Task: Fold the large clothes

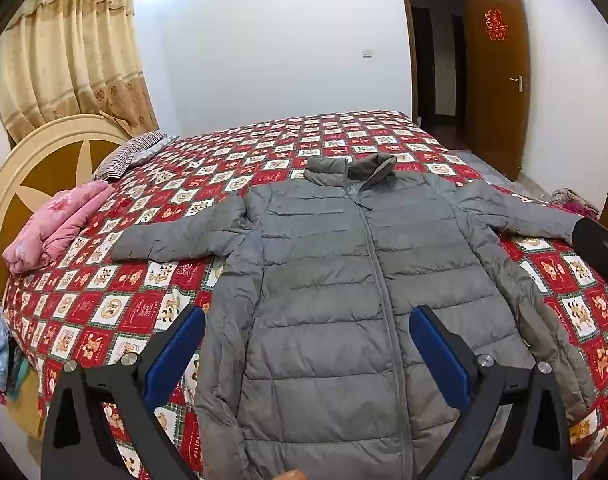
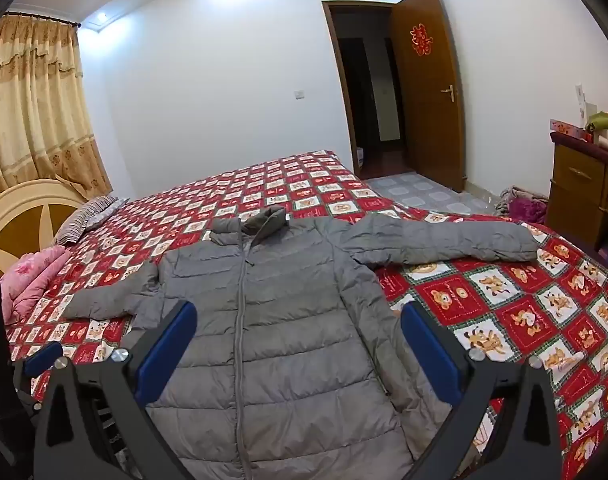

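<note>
A grey puffer jacket (image 1: pixel 323 264) lies flat, front up and zipped, on the red patterned bed, both sleeves spread out to the sides; it also shows in the right wrist view (image 2: pixel 272 300). My left gripper (image 1: pixel 307 320) is open and empty, held above the jacket's lower body. My right gripper (image 2: pixel 298 316) is open and empty, also above the jacket's lower half. A part of the right gripper shows at the right edge of the left wrist view (image 1: pixel 599 240). A part of the left gripper shows at the lower left of the right wrist view (image 2: pixel 40 360).
The bed cover (image 1: pixel 152 300) is red and white checked. A folded pink quilt (image 1: pixel 56 228) and a striped pillow (image 1: pixel 132 154) lie by the round headboard (image 1: pixel 28 176). A wooden dresser (image 2: pixel 583 184) stands at the right, an open door (image 2: pixel 427 92) behind.
</note>
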### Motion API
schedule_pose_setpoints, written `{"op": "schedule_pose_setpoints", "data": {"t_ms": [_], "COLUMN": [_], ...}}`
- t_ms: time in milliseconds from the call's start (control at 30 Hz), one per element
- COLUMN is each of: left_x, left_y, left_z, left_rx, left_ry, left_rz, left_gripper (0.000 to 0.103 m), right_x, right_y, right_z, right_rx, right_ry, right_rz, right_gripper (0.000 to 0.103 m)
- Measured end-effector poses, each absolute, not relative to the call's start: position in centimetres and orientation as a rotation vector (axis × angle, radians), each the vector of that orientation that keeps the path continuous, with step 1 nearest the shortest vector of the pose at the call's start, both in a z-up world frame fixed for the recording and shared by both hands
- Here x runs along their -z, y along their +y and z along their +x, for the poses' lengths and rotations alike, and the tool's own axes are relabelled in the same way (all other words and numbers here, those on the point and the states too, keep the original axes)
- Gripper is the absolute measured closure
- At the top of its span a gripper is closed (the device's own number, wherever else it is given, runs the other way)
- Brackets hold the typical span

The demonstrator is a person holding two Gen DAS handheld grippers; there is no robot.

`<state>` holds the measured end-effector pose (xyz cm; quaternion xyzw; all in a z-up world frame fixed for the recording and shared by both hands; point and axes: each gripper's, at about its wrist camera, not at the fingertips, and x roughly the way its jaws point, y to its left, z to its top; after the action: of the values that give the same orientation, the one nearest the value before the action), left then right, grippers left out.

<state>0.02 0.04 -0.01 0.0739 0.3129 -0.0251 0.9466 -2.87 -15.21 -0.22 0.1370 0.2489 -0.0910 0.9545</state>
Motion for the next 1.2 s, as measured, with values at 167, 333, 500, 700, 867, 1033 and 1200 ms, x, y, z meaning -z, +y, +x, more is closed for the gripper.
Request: {"op": "schedule_pose_setpoints", "data": {"t_ms": [167,333,500,700,867,1033,1200], "left_x": [0.1,0.3,0.2,0.0,0.0,0.0,0.0], "left_y": [-0.5,0.0,0.6,0.9,1.1,1.2,1.3], "left_z": [0.2,0.8,0.5,0.1,0.0,-0.1,-0.1], "left_rx": [0.042,0.063,0.066,0.079,0.074,0.075,0.074], "left_ry": [0.650,0.653,0.641,0.632,0.633,0.636,0.634], "left_rz": [0.151,0.131,0.119,0.113,0.106,0.099,0.098], "left_gripper": [0.001,0.001,0.001,0.001,0.001,0.001,0.001], "right_x": [0.2,0.1,0.2,0.5,0.4,0.4,0.4], "right_y": [-15.2,-15.1,-15.1,-15.0,-14.6,-14.6,-14.6], "right_z": [-2.9,-2.7,-2.8,-2.5,-2.6,-2.6,-2.6], "right_rx": [0.189,0.188,0.190,0.191,0.197,0.194,0.194], "right_ry": [0.513,0.520,0.530,0.539,0.541,0.542,0.543], "right_rz": [0.282,0.285,0.276,0.272,0.267,0.269,0.268], "right_gripper": [0.000,0.000,0.000,0.000,0.000,0.000,0.000]}}
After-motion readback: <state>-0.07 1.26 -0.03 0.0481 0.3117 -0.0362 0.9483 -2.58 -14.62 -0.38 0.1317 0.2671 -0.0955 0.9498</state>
